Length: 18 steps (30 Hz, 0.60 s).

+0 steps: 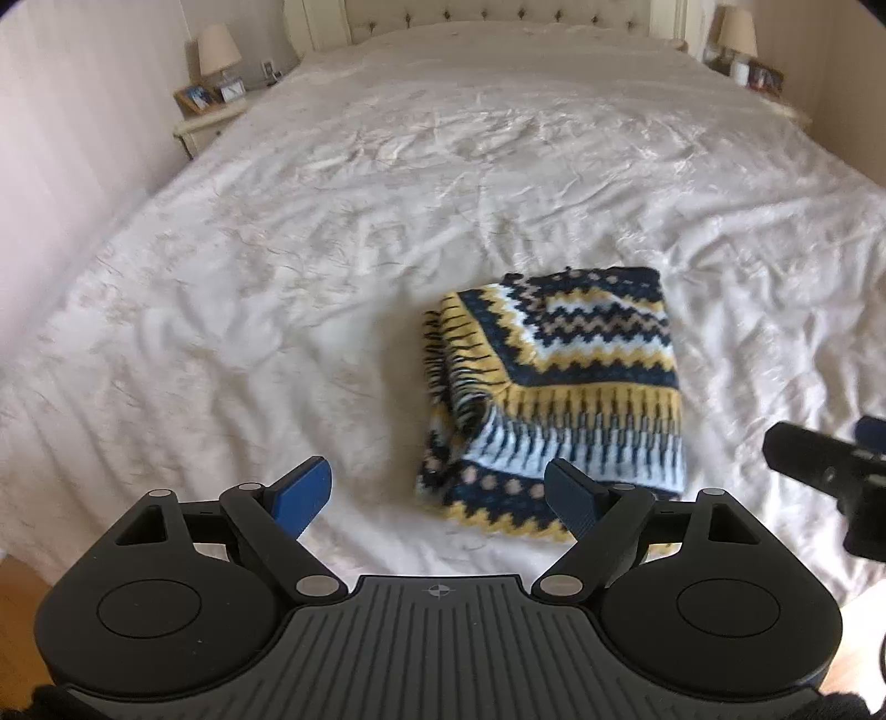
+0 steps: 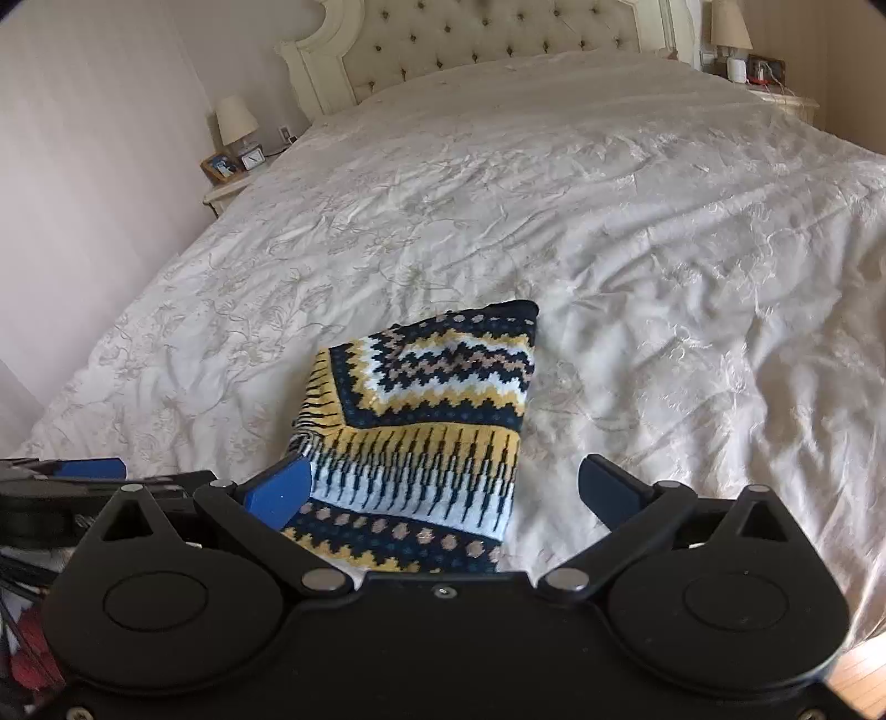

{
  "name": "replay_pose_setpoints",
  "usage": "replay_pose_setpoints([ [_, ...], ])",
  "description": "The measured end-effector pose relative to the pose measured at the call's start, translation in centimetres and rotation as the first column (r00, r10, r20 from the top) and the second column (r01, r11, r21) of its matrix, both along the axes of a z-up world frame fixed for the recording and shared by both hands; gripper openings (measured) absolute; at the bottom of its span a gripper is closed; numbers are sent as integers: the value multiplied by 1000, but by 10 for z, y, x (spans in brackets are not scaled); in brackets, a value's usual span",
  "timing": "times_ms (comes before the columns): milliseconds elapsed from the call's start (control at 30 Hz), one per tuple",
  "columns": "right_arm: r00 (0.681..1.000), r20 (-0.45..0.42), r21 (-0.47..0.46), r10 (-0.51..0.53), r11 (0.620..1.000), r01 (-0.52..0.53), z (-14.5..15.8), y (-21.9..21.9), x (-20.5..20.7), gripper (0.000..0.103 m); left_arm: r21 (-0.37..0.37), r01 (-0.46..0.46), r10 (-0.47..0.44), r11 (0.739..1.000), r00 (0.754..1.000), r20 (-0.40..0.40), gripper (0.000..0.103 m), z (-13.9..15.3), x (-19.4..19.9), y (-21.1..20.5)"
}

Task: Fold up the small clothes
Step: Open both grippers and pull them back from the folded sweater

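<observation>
A knitted garment in navy, yellow and white zigzag pattern lies folded into a rough rectangle on the white bedspread, near the bed's front edge. It also shows in the right wrist view. My left gripper is open and empty, held just in front of the garment's near left corner. My right gripper is open and empty, just before the garment's near edge; the garment lies between its fingers in view. The right gripper shows at the left wrist view's right edge.
The bed is wide, with a tufted headboard at the far end. Nightstands with lamps stand on both sides. Wooden floor shows past the bed's front edge.
</observation>
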State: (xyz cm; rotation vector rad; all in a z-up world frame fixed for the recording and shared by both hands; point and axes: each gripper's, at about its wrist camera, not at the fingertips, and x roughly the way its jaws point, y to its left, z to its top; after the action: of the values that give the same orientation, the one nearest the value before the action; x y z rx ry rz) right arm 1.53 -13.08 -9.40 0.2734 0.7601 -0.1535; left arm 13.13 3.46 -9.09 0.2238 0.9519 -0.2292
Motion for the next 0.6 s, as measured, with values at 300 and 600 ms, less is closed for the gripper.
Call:
replay_pose_setpoints([
  [300, 999, -10, -82, -54, 995, 53, 11, 11, -7, 102, -78, 27, -29, 997, 999, -18, 83, 2, -11, 5],
  [600, 998, -47, -76, -29, 997, 25, 8, 20, -10, 102, -99, 16, -19, 995, 999, -26, 83, 7, -18, 8],
])
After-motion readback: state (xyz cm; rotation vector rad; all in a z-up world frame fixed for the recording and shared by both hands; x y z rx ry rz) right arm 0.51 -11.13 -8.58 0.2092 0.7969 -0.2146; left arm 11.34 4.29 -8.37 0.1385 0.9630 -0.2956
